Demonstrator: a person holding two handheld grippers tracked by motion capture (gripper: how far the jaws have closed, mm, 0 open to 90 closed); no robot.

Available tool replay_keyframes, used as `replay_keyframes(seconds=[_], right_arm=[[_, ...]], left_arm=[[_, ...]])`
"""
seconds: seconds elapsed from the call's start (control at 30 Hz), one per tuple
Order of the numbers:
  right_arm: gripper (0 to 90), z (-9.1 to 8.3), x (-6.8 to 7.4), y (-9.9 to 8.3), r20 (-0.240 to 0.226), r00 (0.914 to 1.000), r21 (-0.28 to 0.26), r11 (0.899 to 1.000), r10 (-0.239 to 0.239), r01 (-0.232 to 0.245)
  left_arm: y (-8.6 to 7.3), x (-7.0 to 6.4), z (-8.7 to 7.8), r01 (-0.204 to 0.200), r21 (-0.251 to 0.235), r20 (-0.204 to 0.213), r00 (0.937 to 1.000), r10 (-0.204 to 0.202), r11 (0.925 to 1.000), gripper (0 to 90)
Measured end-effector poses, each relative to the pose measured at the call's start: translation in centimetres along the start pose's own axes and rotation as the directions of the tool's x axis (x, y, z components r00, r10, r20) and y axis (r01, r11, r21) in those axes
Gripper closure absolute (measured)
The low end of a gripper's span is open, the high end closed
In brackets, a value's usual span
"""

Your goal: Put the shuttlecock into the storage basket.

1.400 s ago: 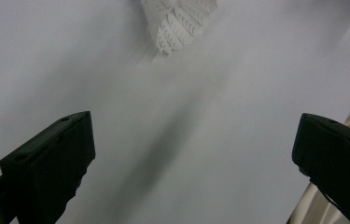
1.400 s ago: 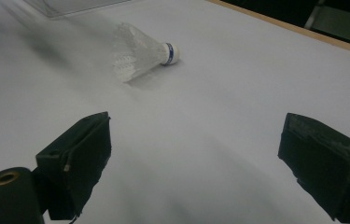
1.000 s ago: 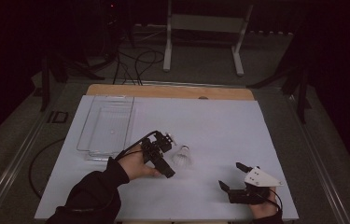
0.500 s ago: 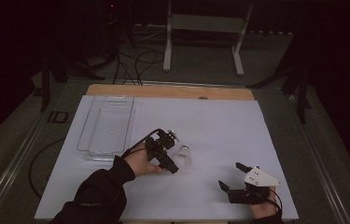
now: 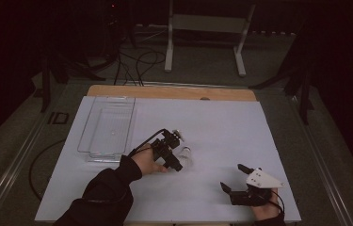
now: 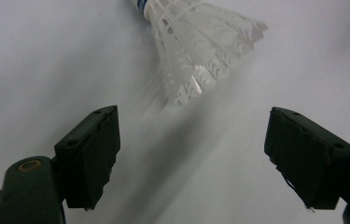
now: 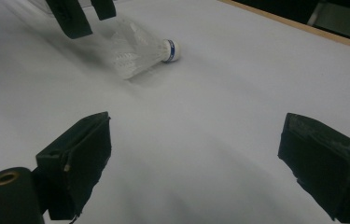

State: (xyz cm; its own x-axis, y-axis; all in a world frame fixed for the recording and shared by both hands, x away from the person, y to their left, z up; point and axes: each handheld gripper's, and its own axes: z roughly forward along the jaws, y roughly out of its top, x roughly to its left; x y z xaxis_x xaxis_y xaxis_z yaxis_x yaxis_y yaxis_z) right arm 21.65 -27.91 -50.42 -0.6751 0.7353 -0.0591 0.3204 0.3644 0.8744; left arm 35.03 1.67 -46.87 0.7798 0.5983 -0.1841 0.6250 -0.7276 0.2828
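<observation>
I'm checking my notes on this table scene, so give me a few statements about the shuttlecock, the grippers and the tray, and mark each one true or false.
1. The shuttlecock lies on its side on the white table. True.
2. The left gripper is shut on the shuttlecock. False: it is open, with the feathers just ahead of it.
3. The right gripper is open and holds nothing. True.
4. The shuttlecock sits inside the clear tray. False: it lies on the table, to the tray's right.

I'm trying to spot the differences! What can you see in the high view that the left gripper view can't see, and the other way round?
High view alone: a clear tray, the table's wooden edge, the right gripper, cables on the floor. Left gripper view alone: the shuttlecock's single feathers, up close, ahead of the left gripper's open jaws. Both share the shuttlecock, the left gripper and the white table top.
</observation>
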Motion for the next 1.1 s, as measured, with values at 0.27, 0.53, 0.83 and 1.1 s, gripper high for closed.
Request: replay_keyframes(seconds=[0.27, 0.53, 0.83, 1.1], right_arm=[[9.4, 0.0, 0.0, 0.0, -0.003, 1.0000, 0.001, 1.000, 0.004, -0.004], [9.5, 0.0, 0.0, 0.0, -0.005, 1.0000, 0.002, 1.000, 0.003, -0.003], [9.5, 0.0, 0.0, -0.1, -0.007, 1.0000, 0.003, 1.000, 0.005, -0.005], [9.5, 0.1, 0.0, -0.1, -0.008, 1.0000, 0.009, 1.000, 0.002, -0.001]], left_arm=[[0.5, 0.6, 0.9, 0.026, -0.028, 0.029, 0.9993, -0.025, 0.9993, 33.7], [0.7, 1.0, 2.1, 0.040, -0.046, 0.029, 0.9988, -0.039, 0.9981, 44.0], [0.7, 1.3, 2.7, 0.051, -0.096, 0.029, 0.9984, -0.049, 0.9940, 55.8], [0.9, 1.2, 3.2, 0.043, -0.077, 0.029, 0.9987, -0.041, 0.9961, 65.1]])
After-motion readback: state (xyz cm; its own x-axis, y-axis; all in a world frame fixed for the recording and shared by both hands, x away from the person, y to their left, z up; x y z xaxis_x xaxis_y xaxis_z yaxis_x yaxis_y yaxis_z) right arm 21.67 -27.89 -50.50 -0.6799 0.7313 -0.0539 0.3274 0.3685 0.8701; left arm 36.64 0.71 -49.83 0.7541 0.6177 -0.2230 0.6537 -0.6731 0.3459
